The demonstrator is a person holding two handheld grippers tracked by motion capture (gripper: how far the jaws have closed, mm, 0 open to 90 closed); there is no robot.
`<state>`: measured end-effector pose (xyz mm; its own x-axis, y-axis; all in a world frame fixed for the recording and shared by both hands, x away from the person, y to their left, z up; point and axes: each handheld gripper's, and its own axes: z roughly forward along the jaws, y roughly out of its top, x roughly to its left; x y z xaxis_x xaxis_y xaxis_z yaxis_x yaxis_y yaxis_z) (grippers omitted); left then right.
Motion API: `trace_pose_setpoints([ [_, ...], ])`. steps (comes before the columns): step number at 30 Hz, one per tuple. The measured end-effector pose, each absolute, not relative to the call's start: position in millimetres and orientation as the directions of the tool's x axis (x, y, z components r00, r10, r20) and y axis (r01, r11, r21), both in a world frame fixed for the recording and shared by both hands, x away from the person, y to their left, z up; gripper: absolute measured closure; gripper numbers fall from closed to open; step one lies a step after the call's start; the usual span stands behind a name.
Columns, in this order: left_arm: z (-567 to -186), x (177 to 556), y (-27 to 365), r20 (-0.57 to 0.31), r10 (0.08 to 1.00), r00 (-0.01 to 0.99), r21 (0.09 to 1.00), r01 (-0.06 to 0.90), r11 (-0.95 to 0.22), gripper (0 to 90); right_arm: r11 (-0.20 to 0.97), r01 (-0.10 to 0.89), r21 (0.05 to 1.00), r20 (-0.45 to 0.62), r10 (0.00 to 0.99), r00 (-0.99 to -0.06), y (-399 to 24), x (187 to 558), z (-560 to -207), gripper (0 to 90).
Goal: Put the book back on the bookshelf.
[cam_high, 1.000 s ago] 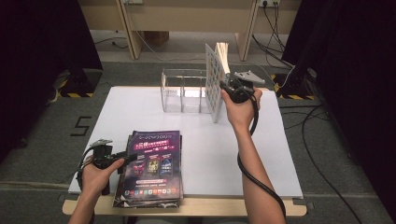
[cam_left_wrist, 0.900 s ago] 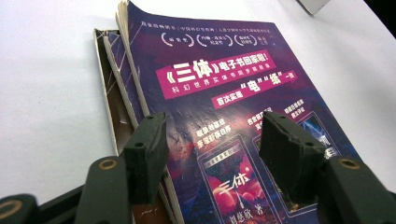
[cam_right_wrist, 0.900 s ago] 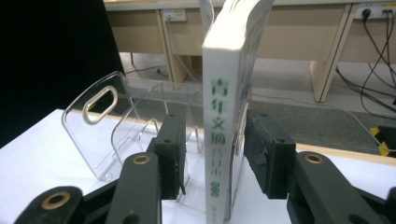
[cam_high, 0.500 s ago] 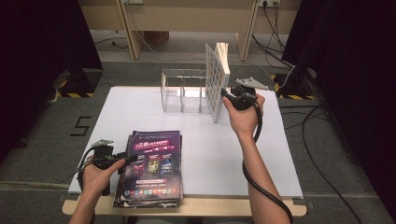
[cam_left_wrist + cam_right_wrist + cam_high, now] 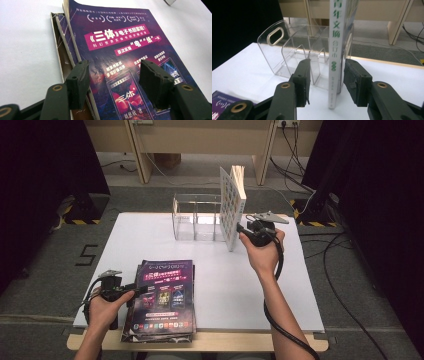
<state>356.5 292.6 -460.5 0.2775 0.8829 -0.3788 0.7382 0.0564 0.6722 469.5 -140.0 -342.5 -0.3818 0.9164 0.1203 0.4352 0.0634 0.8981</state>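
Between the right tool's (image 5: pixel 325 83) parted jaws stands the book (image 5: pixel 337 55).

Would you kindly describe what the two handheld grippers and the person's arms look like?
Both grippers, left gripper and right gripper, are black with two blocky jaws and brass-ringed pivots. Each carries a grey three-cornered plate and trails a black cable. The forearms are bare, with no sleeves visible.

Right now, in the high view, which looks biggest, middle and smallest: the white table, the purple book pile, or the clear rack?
1. White table, by far the biggest.
2. Purple book pile.
3. Clear rack, but it sits farther from the camera, so it may only look smaller than the pile.
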Motion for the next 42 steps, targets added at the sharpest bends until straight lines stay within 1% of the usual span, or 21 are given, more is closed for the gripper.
trace_pose_setpoints([
  [16,-458.6,355.2,295.9,-0.387,0.884,0.262,0.673,0.735,0.077,40.2,0.079,0.471,0.879,0.129,0.911,-0.393,-144.2,454.7,-359.0,55.9],
  [20,-458.0,355.2,296.6,-0.387,0.884,0.262,0.673,0.736,0.076,40.1,0.072,0.49,0.869,0.147,0.907,-0.394,-144.3,451.0,-363.0,55.7],
  [21,-457.9,355.1,296.5,-0.386,0.884,0.263,0.673,0.736,0.075,40.1,0.084,0.486,0.87,0.136,0.907,-0.4,-144.6,450.6,-363.9,55.7],
  [30,-460.8,356.2,295.9,-0.386,0.886,0.257,0.661,0.747,0.071,40.9,0.1,0.538,0.837,0.165,0.891,-0.424,-131.7,442.8,-382.9,56.4],
  [34,-463.2,357.2,296.0,-0.375,0.891,0.255,0.656,0.753,0.06,42.0,0.116,0.562,0.819,0.176,0.882,-0.437,-124.1,441.7,-392.7,56.6],
  [42,-464.2,357.3,298.0,-0.372,0.894,0.248,0.653,0.754,0.063,46.9,0.142,0.604,0.784,0.194,0.869,-0.455,-110.2,439.2,-411.3,58.4],
])
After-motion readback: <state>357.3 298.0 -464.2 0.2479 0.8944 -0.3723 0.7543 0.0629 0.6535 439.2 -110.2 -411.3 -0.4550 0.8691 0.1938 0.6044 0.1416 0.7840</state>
